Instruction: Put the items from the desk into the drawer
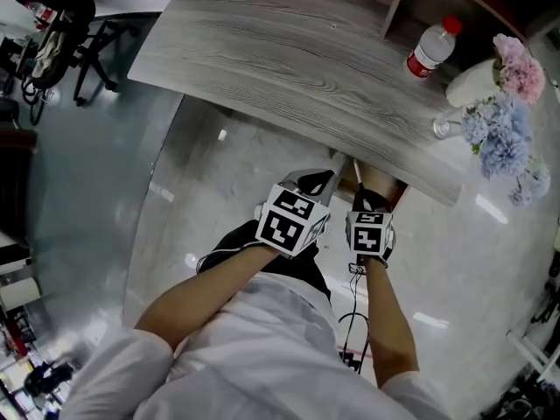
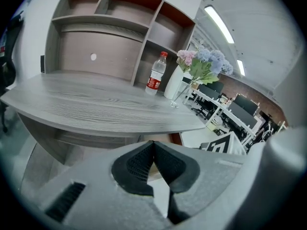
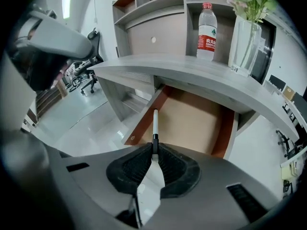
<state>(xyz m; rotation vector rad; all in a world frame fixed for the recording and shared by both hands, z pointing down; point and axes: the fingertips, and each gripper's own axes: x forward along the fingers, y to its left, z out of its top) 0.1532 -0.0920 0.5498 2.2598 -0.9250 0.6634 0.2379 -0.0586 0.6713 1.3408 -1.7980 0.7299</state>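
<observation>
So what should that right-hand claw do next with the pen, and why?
Probably ease down a little and open. The right gripper is shut on a pen that points out over the open drawer under the desk, so letting go there would likely drop it inside.

We see a matt desk (image 1: 289, 68) of grey wood grain, a drawer (image 3: 192, 123) floored in smooth pale-brown board, and a smooth white pen (image 3: 155, 123). The right gripper (image 3: 154, 147) has black ribbed pads (image 3: 132, 169). The bottle (image 1: 430, 51) is clear plastic, and the floor (image 1: 96, 173) is glossy.
</observation>
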